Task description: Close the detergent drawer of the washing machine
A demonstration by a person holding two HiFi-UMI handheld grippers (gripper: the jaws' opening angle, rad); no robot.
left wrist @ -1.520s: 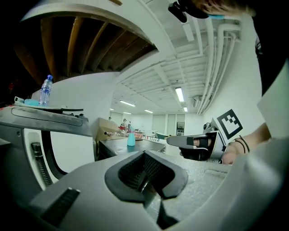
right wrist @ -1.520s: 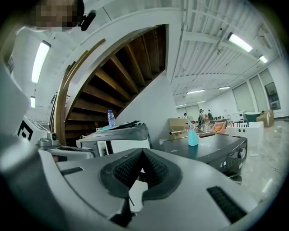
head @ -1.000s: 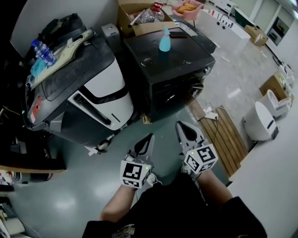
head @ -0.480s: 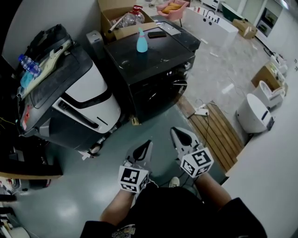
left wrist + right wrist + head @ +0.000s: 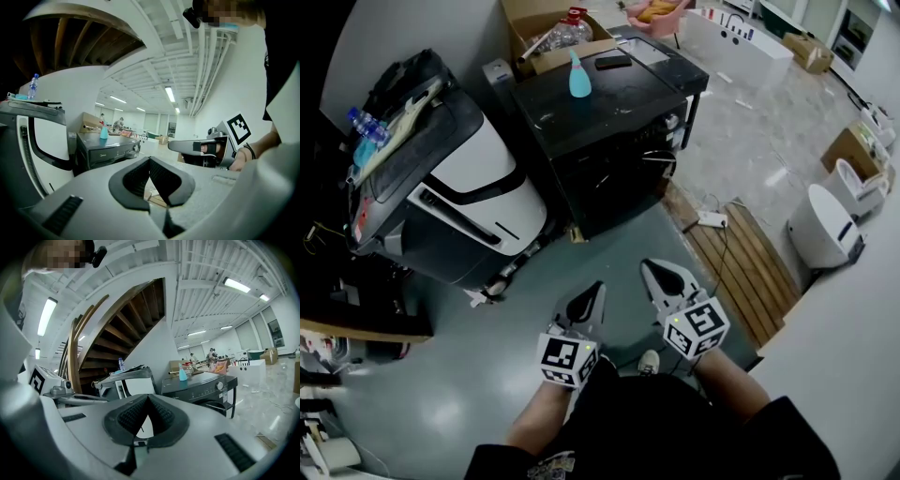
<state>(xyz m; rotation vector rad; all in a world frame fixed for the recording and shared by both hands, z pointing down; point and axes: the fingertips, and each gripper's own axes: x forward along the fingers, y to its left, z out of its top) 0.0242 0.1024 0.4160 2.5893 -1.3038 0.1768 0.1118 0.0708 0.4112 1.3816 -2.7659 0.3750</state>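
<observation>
The black washing machine [image 5: 600, 122] stands ahead of me on the floor, with a blue bottle [image 5: 578, 77] on its top. Its control panel [image 5: 661, 131] faces me, but I cannot make out the detergent drawer at this distance. My left gripper [image 5: 592, 298] and right gripper [image 5: 656, 277] hover side by side over the grey floor, well short of the machine. Both are shut with nothing between the jaws. The left gripper view shows the machine [image 5: 108, 150] far off past the shut left gripper [image 5: 150, 161]. The right gripper view shows it [image 5: 201, 387] beyond the shut right gripper [image 5: 148, 399].
A large white-and-black appliance [image 5: 478, 197] stands left of the washing machine, with a water bottle [image 5: 366, 127] on top. A cardboard box [image 5: 544, 28] sits behind. A wooden slat platform [image 5: 741, 272], a power strip [image 5: 711, 220] and a white round appliance [image 5: 825, 225] are at the right.
The whole scene has shifted: the washing machine has slid left in the head view and more of the wooden platform shows. Both grippers travelled together and stayed shut.
</observation>
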